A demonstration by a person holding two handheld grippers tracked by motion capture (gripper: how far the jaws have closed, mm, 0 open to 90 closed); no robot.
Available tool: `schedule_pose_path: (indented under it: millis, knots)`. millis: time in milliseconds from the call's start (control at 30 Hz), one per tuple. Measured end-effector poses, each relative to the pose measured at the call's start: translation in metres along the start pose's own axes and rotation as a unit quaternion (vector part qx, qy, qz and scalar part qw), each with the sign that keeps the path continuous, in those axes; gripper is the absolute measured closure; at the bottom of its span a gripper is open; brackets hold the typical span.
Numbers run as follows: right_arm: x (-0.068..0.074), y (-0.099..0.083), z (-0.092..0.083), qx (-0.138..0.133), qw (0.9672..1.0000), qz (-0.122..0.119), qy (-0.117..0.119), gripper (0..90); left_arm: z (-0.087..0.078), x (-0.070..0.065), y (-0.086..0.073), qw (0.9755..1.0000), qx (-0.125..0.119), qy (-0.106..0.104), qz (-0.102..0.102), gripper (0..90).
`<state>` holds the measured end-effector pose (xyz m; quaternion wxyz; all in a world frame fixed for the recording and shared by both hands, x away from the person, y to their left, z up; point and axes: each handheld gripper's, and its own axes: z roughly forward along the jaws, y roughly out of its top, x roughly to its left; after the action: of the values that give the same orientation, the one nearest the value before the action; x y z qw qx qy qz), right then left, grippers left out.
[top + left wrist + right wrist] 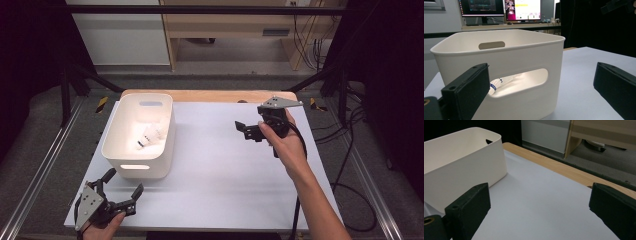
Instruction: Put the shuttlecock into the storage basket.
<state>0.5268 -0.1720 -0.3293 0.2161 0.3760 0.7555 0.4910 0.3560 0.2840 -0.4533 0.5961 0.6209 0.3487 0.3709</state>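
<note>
Both my grippers spread wide, holding nothing.
Left gripper faces the bin with shuttlecocks; right gripper hovers beside it.

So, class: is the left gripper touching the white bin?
Apart. The high view shows bare table between the left gripper and the white bin.

The high view looks down from above; both gripper views sit low and share the white bin.
</note>
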Motion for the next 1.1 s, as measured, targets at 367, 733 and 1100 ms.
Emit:
schedule_pose_path:
  millis: [367,733,1100]
  knots:
    - [-0.008,-0.005,-0.01,-0.008,0.9999,0.009,-0.005,4.0,0.0,0.001,0.0,1.0,-0.001,0.001,-0.003,0.7]
    - [-0.018,-0.017,-0.026,-0.012,0.9995,0.022,-0.019,3.9,0.0,0.0,0.0,1.0,-0.001,-0.001,-0.001,0.7]
    - [-0.029,-0.029,-0.044,-0.024,0.9989,0.031,-0.028,3.8,0.0,0.0,0.0,1.0,0.002,-0.002,0.0,0.6]
